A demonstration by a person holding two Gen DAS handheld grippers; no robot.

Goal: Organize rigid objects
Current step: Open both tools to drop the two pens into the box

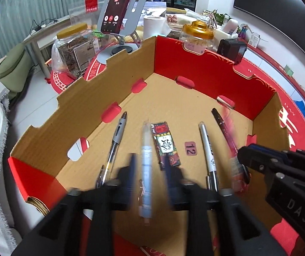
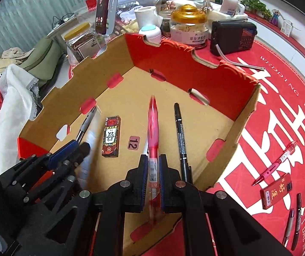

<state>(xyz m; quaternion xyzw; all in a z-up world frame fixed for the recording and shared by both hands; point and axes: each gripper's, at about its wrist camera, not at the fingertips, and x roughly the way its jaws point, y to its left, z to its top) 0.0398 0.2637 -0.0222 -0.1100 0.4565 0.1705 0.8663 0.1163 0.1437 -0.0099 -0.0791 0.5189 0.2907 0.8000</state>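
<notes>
Pens and a small printed box (image 1: 166, 147) lie on the floor of the red-and-brown cardboard tray (image 1: 205, 70) that we hold both tongs over. From the left wrist view, at ten o'clock of the box rests a clear grey-grip pen (image 1: 115, 143). Our left tongs (image 1: 150, 170) stand parted around a pale blurred pen (image 1: 146, 166), pads not pressing it. At three o'clock of the box lie a "12" sticker (image 1: 190, 148) and a silver marker (image 1: 208, 149). Our right tongs (image 2: 152, 175) are clamped on a red pen (image 2: 153, 128), tip pointing to twelve o'clock. Just right of it lies a black marker (image 2: 181, 136). Outside the tray, on the red bench cloth (image 2: 269, 98), another red pen (image 2: 277, 163) and a red box (image 2: 276, 191) sit at three to four o'clock.
</notes>
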